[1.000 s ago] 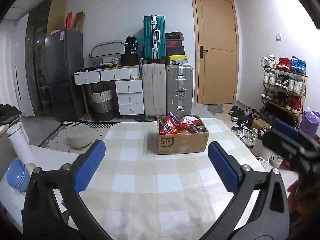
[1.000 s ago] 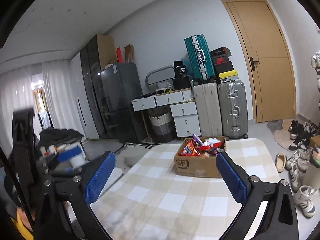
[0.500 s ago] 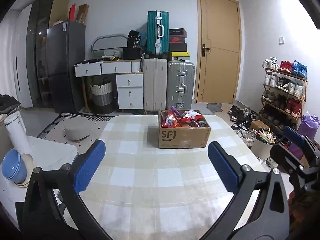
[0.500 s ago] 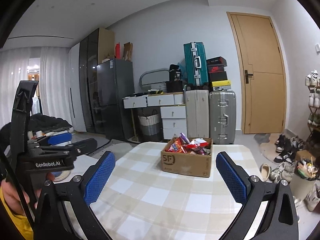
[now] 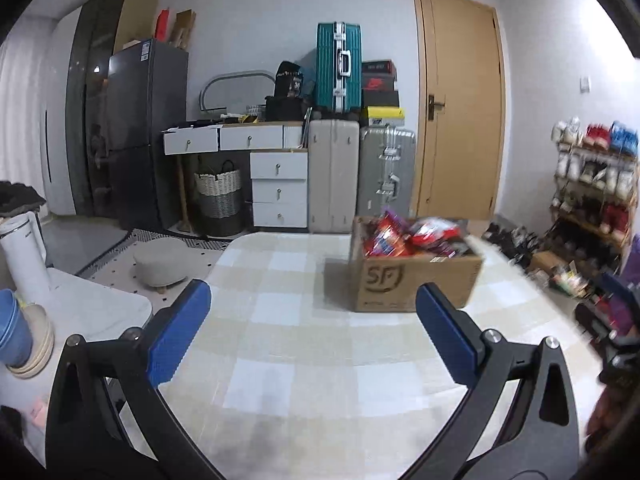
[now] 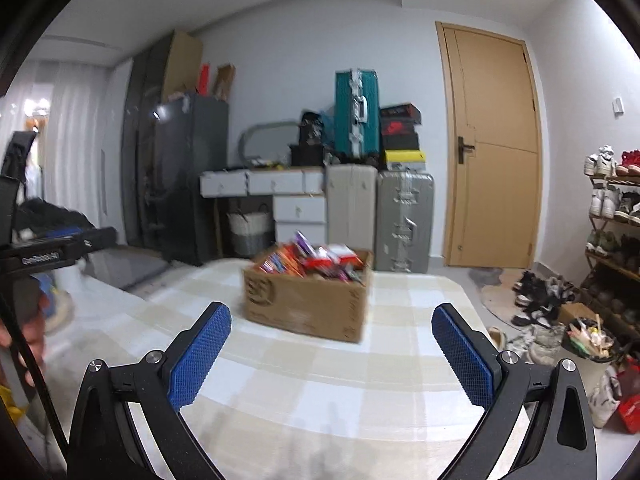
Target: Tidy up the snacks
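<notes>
A brown cardboard box [image 5: 416, 278] marked SF stands on the far half of a checked table [image 5: 304, 360]. It is heaped with red and purple snack packets [image 5: 404, 236]. The box also shows in the right wrist view [image 6: 308, 306], blurred. My left gripper [image 5: 316, 336] is open and empty above the near table, short of the box. My right gripper [image 6: 330, 356] is open and empty, also short of the box and to its right. The left gripper's body shows at the left edge of the right wrist view [image 6: 52, 246].
Suitcases [image 5: 362, 176], a white drawer unit [image 5: 276, 188] and a dark fridge [image 5: 136, 132] line the back wall by a wooden door [image 5: 460, 112]. A shoe rack [image 5: 592, 184] and loose shoes fill the right side. A white side table [image 5: 80, 308] with stacked bowls [image 5: 20, 340] stands left.
Both grippers have moved closer to the table and the box, which now looks larger. The left view has swung left, so the box sits further right. Both stay open.
</notes>
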